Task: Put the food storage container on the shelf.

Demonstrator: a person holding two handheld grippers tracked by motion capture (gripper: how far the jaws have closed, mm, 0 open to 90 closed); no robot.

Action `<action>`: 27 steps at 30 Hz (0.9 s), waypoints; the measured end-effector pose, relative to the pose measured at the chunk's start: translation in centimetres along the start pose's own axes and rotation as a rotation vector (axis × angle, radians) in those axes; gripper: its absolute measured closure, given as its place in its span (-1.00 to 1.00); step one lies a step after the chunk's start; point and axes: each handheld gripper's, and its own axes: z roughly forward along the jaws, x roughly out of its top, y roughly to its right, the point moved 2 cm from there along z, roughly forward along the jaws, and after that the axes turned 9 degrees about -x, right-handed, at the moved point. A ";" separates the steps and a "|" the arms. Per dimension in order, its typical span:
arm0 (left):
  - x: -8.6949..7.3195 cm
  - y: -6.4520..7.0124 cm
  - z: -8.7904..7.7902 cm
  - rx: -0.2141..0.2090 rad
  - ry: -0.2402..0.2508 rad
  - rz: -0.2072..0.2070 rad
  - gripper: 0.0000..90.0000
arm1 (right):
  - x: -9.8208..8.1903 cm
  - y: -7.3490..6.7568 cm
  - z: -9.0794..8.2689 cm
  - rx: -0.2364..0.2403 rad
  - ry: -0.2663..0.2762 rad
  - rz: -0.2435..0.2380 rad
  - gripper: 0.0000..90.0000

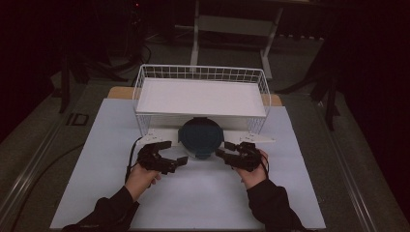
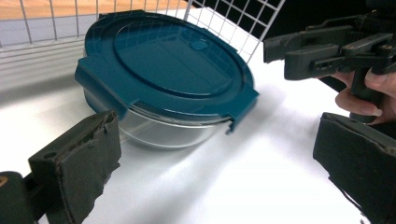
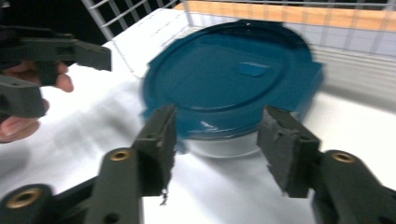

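Dim floor and dark stands surround our bench, which is covered in white. On it a white wire basket stands raised on legs, and a round glass container with a teal clip lid sits on the bench at the basket's front edge, partly under it. We hold the left tongs just left of the container, jaws spread wide with nothing between them. Our right tongs sit just right of it, jaws partly apart, gripping nothing, with the container beyond their tips.
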 end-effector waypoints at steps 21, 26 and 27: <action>-1.9 1.7 -1.8 -0.026 0.032 0.032 -0.97 | -1.1 -4.1 2.0 0.079 -0.116 -0.079 1.00; -2.4 1.4 -1.9 0.003 0.035 0.038 -0.97 | -1.5 -3.9 3.2 0.069 -0.152 -0.079 1.00; -2.4 1.4 -1.9 0.004 0.036 0.041 -0.97 | -1.6 -3.9 3.4 0.062 -0.156 -0.079 1.00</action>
